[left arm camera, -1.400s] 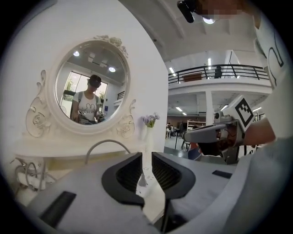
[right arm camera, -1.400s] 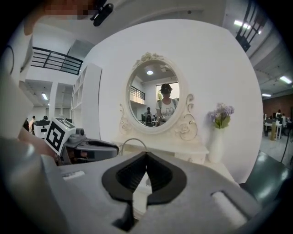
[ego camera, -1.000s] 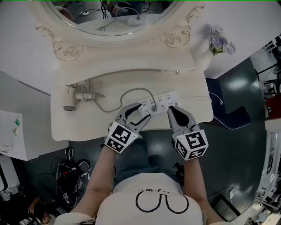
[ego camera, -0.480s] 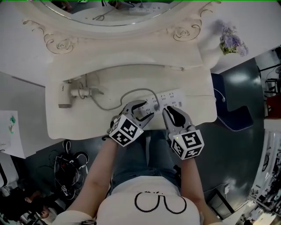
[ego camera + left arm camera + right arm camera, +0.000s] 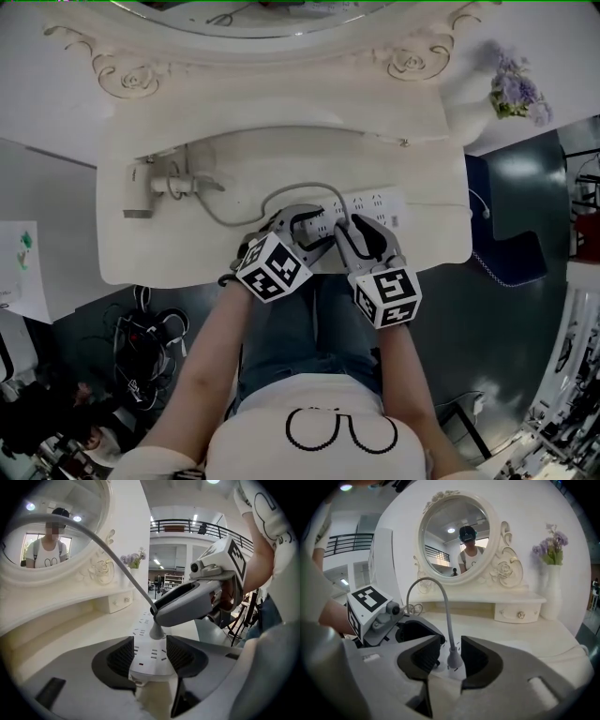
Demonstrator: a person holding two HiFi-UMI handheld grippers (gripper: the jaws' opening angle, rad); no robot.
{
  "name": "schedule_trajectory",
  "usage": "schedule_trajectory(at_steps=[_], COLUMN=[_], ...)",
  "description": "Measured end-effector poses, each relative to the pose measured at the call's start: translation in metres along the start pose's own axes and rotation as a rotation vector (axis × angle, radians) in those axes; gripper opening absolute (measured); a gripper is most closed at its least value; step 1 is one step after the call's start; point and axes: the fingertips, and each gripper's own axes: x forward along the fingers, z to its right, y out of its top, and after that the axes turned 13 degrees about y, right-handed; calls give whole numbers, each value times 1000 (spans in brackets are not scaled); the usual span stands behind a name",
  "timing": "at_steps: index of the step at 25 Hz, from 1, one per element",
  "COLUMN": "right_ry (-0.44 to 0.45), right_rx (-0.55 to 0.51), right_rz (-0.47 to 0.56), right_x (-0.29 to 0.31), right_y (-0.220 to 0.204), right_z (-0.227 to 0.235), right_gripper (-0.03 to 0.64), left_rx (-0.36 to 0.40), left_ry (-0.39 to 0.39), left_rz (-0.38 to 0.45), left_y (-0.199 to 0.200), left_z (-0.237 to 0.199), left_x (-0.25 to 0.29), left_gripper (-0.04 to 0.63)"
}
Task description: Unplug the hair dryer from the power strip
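Hair dryer (image 5: 139, 199) lies at the left end of the worktop (image 5: 187, 258), its plug (image 5: 156, 631) seated in the power strip (image 5: 380, 202) near the front edge. Left tongs (image 5: 151, 652) clamp the strip's end. Right tongs (image 5: 451, 654) are opening, straddling the plug without touching it.

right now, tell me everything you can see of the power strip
The power strip is a long white plastic bar with rows of sockets, lying flat near the front edge of the cream dressing table. The left tongs clamp its near end. One grey plug with a grey cable stands in it; the right tongs, opening, straddle that plug without pressing it.
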Motion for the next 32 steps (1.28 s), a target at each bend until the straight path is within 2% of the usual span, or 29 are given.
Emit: schedule_trajectory(at_steps=[6, 7, 9, 14, 21, 24, 28, 30, 32], right_ry=[-35, -45, -49, -28, -56, -26, 31, 37, 16], right_rx=[-29, -26, -9, -39, -72, -1, 162, 135, 34], right_rz=[-39, -33, -12, -58, -86, -71, 26, 13, -49], right_x=[16, 16, 16, 18, 18, 18, 14, 13, 12], right_y=[-14, -15, -16, -16, -15, -16, -14, -13, -14], right_z=[8, 10, 11, 9, 7, 9, 14, 13, 9], right_gripper=[130, 90, 71, 60, 52, 54, 67, 67, 58], left_rx=[-11, -12, -11, -6, -8, 1, -4, -9, -7], left_ry=[-2, -2, -6, -10, -5, -8, 2, 6, 0], left_rz=[10, 11, 12, -1, -9, -17, -19, -20, -20], left_y=[-1, -1, -1, -2, -2, -2, -2, -1, -1], left_z=[1, 1, 1, 0, 0, 1, 1, 1, 2], left_x=[1, 1, 1, 2, 1, 2, 1, 1, 1], left_gripper=[212, 212, 212, 212, 212, 212, 212, 213, 213])
